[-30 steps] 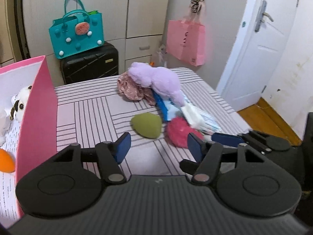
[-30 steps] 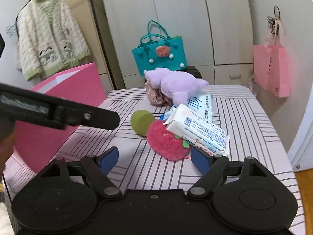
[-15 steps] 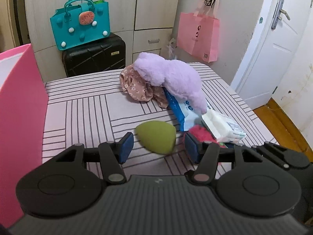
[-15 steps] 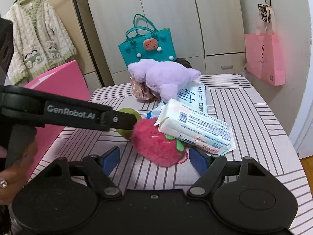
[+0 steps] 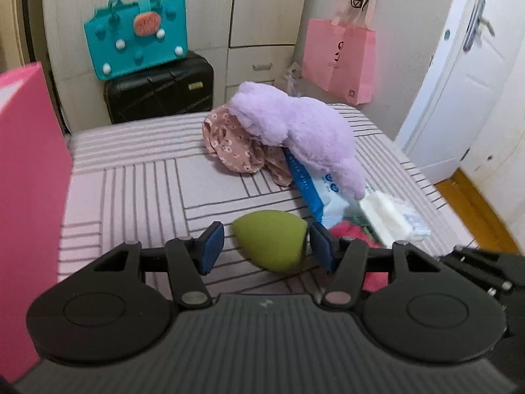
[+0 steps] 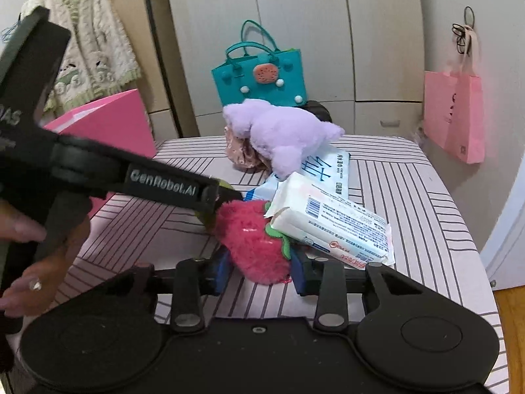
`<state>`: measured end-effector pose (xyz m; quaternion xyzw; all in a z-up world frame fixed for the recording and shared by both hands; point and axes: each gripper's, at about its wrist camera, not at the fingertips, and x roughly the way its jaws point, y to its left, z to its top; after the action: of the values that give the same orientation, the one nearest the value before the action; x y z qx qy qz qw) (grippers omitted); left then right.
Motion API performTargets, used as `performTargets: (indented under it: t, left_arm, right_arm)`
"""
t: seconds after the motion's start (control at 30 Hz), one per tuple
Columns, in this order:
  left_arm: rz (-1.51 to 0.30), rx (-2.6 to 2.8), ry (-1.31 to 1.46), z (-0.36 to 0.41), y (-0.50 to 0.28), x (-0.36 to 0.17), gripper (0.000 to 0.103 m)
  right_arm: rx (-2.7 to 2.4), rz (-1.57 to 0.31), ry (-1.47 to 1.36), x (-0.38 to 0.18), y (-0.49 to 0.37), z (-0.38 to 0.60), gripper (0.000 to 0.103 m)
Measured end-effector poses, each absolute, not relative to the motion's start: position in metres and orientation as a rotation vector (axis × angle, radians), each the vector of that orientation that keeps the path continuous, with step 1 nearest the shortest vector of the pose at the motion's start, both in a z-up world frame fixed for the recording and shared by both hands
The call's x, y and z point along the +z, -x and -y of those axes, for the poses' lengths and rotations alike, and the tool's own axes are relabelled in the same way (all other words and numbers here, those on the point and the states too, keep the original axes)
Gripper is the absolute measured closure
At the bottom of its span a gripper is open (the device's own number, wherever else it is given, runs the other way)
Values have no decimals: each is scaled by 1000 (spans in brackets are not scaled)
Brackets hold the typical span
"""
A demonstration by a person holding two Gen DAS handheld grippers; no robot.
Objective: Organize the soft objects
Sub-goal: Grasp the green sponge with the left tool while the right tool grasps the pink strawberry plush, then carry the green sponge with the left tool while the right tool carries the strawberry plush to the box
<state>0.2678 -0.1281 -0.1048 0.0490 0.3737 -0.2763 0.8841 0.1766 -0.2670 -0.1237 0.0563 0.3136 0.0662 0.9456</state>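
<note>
Lower centre, the right gripper [image 6: 259, 267] clamps the pink plush strawberry [image 6: 251, 243]; the left gripper [image 5: 266, 246] (jaws parted) straddles the green sponge [image 5: 272, 244].

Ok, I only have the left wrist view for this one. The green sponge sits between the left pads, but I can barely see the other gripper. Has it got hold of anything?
Observer: Yes. In the right wrist view the right gripper is shut on the pink strawberry plush, with its pads pressing into both sides.
Operator: Is anything lying on that plush?
Observer: The white tissue pack leans on its leafy end, so it may slide if the plush is lifted.
Operator: Anything else I'm missing?
Observer: The hand holding the left gripper shows at the left edge of the right wrist view.
</note>
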Motion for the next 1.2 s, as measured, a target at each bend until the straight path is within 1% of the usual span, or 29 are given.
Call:
performTargets:
  t: [0.07,0.1,0.17,0.23,0.33,0.37,0.53,0.6,0.67,0.7,0.73,0.8,0.83,0.93,1.1,1.2]
  left_arm:
    - [-802,-594,-54,125,-272,-106,47]
    - [-810,-602,-41,125,-273,-107,50]
    - [-817,-610,-40,126,-273,-109,50]
    - [-805,-609,-44,126,-272,-111,55]
    - [-806,-605,-24,124,-273,-113,59]
    - [-810,-608,-15,122,-273,-113,59]
    - [-823,-620,9,117,-275,-113,61]
    - [-823,-618,14,115,-274,-114,61]
    - [-822,-616,13,114,-273,-114,61]
    - [-823,-616,6,113,-272,-114,61]
    - [-824,-613,2,112,-271,-113,61]
    - [-824,-606,-6,109,-268,-112,61]
    - [-826,-606,-11,108,-267,-111,61]
    - [-849,-629,2,105,-264,-110,61]
    - [-854,-621,-3,101,-253,-105,61]
    - [-922,-613,-4,97,-250,-101,62]
  right_arm:
    - [148,-639,-109,-123,-174,266,63]
    - [158,-638,-107,-123,-174,266,63]
    - [167,-642,-92,-123,-174,265,62]
    - [171,-651,-66,-123,-176,262,58]
    - [172,-659,-7,-120,-178,258,56]
    - [172,-661,2,-120,-179,257,55]
    - [175,-673,7,-120,-187,255,43]
    - [176,-669,9,-122,-188,254,39]
    - [173,-663,17,-123,-188,252,39]
    - [169,-658,18,-123,-187,252,40]
    - [169,-655,13,-124,-186,253,45]
    - [178,-656,6,-122,-183,255,59]
    - [189,-662,-13,-122,-183,257,60]
    - [215,-665,-54,-121,-179,260,63]
    - [235,-646,-25,-116,-170,253,64]
    - [246,-649,-34,-113,-166,252,64]
